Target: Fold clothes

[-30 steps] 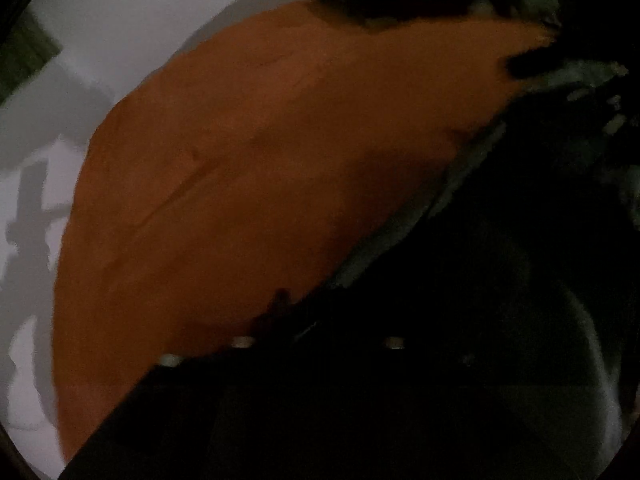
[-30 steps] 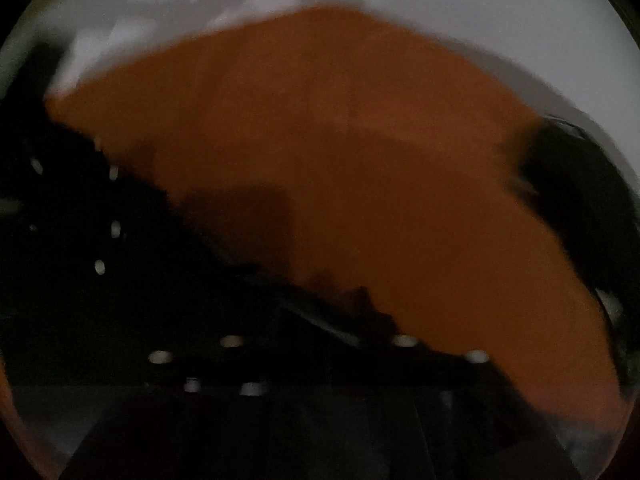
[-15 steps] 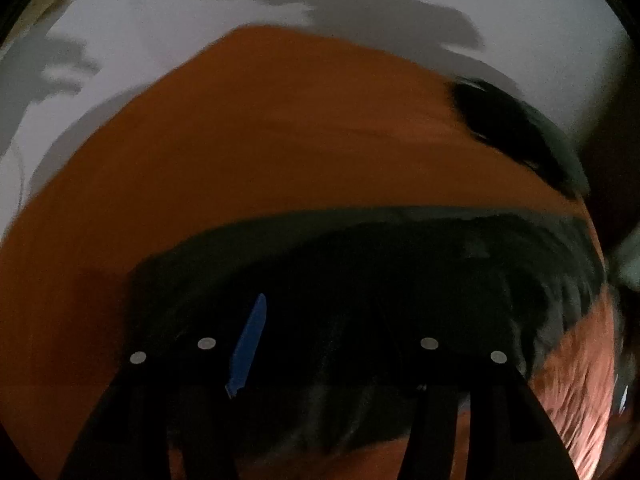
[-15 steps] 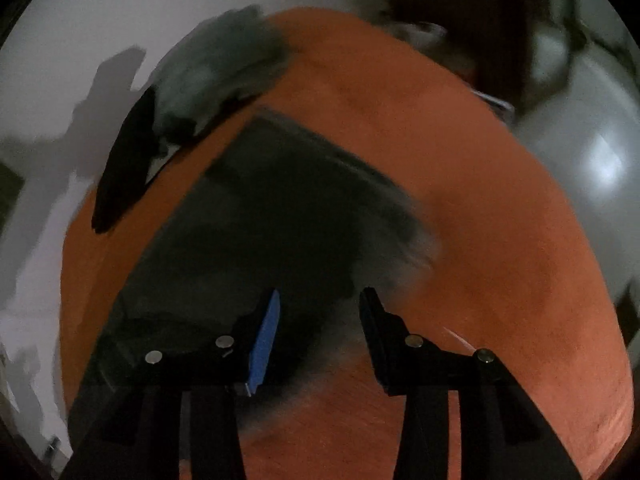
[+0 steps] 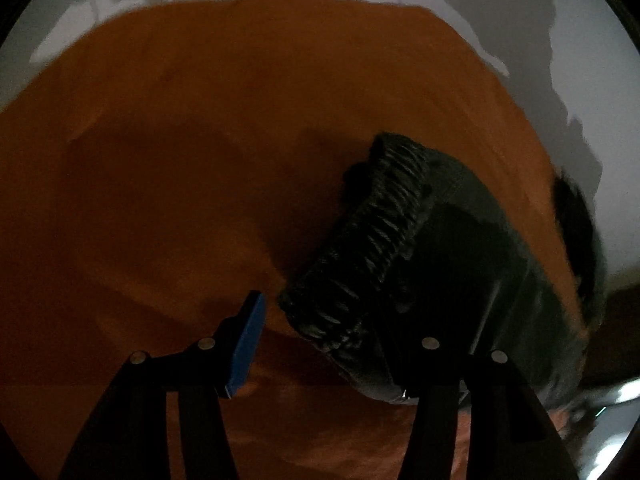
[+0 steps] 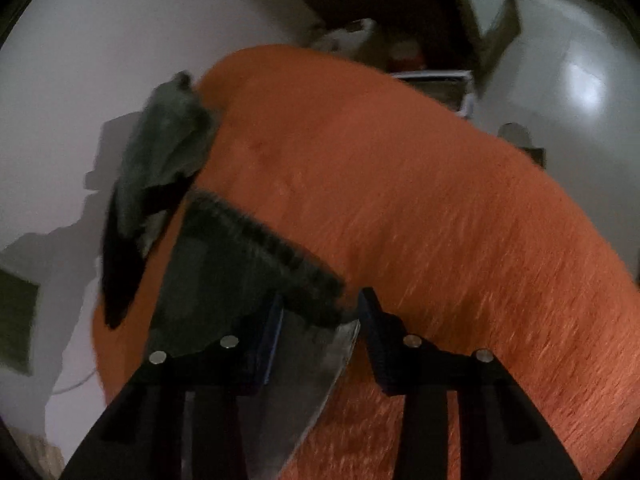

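Note:
A dark garment with a ribbed elastic waistband [image 5: 372, 240] lies on an orange cloth-covered surface [image 5: 200, 140]. My left gripper [image 5: 336, 340] is open, its jaws wide apart just above the waistband's near end, the right finger over the dark fabric. In the right wrist view the same garment [image 6: 236, 264] lies left of centre. My right gripper [image 6: 320, 320] is open, with the garment's corner and waistband end between its jaws. A second grey and black garment [image 6: 160, 168] lies at the surface's left edge.
The orange surface [image 6: 440, 220] stretches right and far. A white wall [image 6: 80, 60] stands behind it. Cluttered items and a white frame [image 6: 440, 80] sit at the far end. A dark garment [image 5: 576, 220] lies at the right edge.
Both grippers have swung from a blurred close view to above the dark garment. The left view shifted so the waistband lies right of centre; the right gripper has moved in over the garment's corner.

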Action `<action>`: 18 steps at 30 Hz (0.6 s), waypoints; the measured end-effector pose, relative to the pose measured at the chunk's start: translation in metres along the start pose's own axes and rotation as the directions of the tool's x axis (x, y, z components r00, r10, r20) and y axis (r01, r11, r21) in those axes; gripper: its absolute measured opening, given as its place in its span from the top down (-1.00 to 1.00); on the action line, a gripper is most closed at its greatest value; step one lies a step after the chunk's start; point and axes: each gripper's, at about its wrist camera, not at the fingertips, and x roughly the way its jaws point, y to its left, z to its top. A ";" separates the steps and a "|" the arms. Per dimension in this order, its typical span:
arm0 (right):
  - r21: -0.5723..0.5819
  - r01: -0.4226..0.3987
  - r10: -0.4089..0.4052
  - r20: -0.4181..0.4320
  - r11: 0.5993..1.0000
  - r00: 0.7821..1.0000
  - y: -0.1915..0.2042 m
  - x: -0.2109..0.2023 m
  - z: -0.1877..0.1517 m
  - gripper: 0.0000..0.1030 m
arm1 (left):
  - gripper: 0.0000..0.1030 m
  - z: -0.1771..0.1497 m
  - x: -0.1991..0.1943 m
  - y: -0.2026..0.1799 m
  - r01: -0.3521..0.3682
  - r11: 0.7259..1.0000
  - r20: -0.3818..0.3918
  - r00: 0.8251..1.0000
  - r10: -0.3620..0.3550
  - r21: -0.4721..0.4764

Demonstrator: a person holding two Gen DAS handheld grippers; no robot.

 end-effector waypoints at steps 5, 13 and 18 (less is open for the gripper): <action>-0.212 0.173 -0.169 0.037 0.962 0.985 0.033 -0.008 -0.013 0.88 | -0.09 -0.001 0.000 -0.025 -0.058 0.987 0.025 0.998 0.055 0.147; -0.523 0.191 -0.165 0.096 0.831 0.982 0.136 0.022 0.008 -0.22 | -0.09 -0.012 -0.026 -0.003 -0.079 0.979 0.026 0.997 0.075 0.187; -0.650 0.245 -0.241 0.097 0.719 0.966 0.188 0.086 0.023 -0.28 | -0.09 -0.019 -0.036 0.002 -0.064 0.977 0.018 0.998 0.062 0.203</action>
